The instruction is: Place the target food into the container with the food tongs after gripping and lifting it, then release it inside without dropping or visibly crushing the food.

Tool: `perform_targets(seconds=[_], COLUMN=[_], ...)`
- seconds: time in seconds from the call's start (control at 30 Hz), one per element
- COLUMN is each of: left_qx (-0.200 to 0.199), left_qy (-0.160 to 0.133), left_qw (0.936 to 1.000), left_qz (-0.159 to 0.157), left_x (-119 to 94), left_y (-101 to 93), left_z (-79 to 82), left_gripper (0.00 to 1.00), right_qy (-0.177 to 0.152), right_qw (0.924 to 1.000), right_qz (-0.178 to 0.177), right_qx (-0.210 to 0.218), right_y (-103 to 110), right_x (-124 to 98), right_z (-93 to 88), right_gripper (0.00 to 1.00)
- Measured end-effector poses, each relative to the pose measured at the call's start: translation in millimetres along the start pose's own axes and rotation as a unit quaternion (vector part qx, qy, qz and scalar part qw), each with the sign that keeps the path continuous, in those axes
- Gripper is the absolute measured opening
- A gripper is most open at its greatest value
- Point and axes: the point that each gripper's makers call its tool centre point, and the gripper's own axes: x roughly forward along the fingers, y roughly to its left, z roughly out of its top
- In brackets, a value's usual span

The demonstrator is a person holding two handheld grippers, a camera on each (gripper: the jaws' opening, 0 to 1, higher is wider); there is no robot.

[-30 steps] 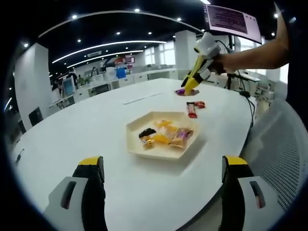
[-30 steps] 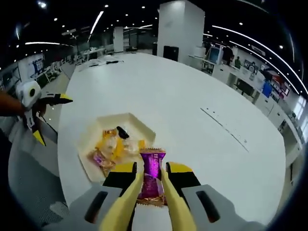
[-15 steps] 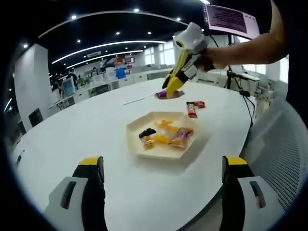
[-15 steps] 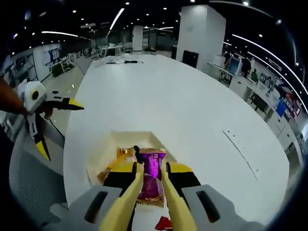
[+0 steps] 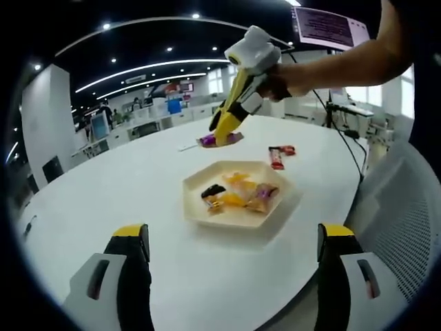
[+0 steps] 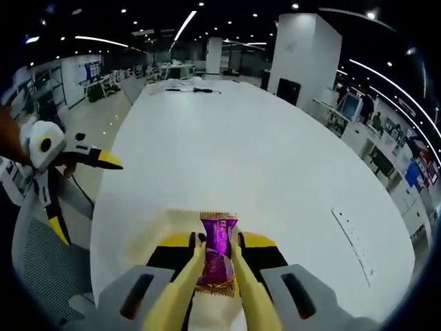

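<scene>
A purple wrapped sweet (image 6: 218, 249) is pinched between the yellow tongs of my right gripper (image 6: 217, 241), which is shut on it. In the left gripper view the right gripper (image 5: 222, 135) hangs above the white table just beyond the far edge of the tray, the purple sweet (image 5: 219, 140) at its tips. The cream hexagonal tray (image 5: 195, 207) holds several wrapped sweets (image 5: 238, 194). My left gripper (image 5: 233, 233) stays low at the near side of the tray, jaws wide open and empty. The left gripper (image 6: 65, 172) also appears open at the left of the right gripper view.
Two red wrapped sweets (image 5: 278, 153) lie on the table (image 5: 103, 186) to the far right of the tray. A person's arm (image 5: 344, 58) reaches in from the upper right. A grey mesh chair (image 5: 403, 207) stands by the table's right edge.
The right gripper has carried the purple sweet up off the table by the red sweets and leftward along the tray's far side. The left gripper has stayed put and open.
</scene>
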Motion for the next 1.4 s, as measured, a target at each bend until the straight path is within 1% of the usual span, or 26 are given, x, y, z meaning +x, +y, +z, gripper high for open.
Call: perform_targets(seconds=[0.03, 0.13, 0.2, 0.57, 0.6, 0.63, 0.8, 1.03, 1.1, 1.13, 1.17, 1.3, 1.4], left_qx=[0.0, -0.002, -0.001, -0.001, -0.001, -0.001, -0.001, 0.0, -0.001, -0.001, 0.0, -0.001, -0.001], left_qy=[0.0, -0.001, 0.0, 0.002, 0.002, 0.002, 0.003, 0.006, 0.007, 0.007, 0.007, 0.008, 0.009], left_qw=[1.0, 1.0, 1.0, 1.0, 1.0, 1.0, 1.0, 1.0, 1.0, 1.0, 1.0, 1.0, 1.0], left_qz=[0.0, 0.0, 0.0, -0.003, -0.002, -0.002, -0.001, -0.002, -0.001, -0.001, -0.001, 0.0, -0.001], left_x=[0, 0, 0, 1, 0, 0, 1, 1, 1, 1, 1, 1, 1], left_y=[0.0, -0.3, -0.4, -1.3, -1.5, -1.3, -0.6, -0.6, -0.5, -0.5, -0.4, -0.2, -0.1], left_z=[0.2, 1.0, 0.4, -0.7, -0.3, -0.4, -1.0, -2.2, -2.3, -2.7, -2.8, -2.8, -3.7], left_gripper=[0.98, 0.98, 0.98, 0.98, 0.98, 0.98, 0.98, 0.97, 0.97, 0.97, 0.97, 0.97, 0.97], right_qy=[-0.004, -0.006, -0.009, -0.016, -0.022, -0.026, -0.022, -0.02, -0.023, -0.021, -0.021, -0.015, -0.012], right_qw=[0.9999, 1.0, 0.9999, 0.9998, 0.9997, 0.9996, 0.9996, 0.9991, 0.9989, 0.9985, 0.9984, 0.9972, 0.9963], right_qz=[0.013, -0.002, 0.001, -0.011, -0.005, -0.011, -0.016, -0.033, -0.037, -0.046, -0.046, -0.059, -0.067], right_qx=[0.01, -0.003, 0.009, 0.009, 0.008, 0.005, 0.007, 0.02, 0.02, 0.023, 0.025, 0.044, 0.053], right_y=[4, 1, 2, -8, -6, -8, -14, -27, -29, -33, -35, -43, -47], right_x=[3, 3, 2, -13, -15, -18, -28, -46, -54, -59, -62, -78, -87], right_z=[0.8, 0.5, -0.1, -2.4, -1.9, -2.2, -13.1, -32.2, -39.2, -45.9, -50.0, -70.8, -81.6], right_gripper=[0.26, 0.27, 0.27, 0.28, 0.28, 0.28, 0.29, 0.29, 0.29, 0.29, 0.29, 0.29, 0.29])
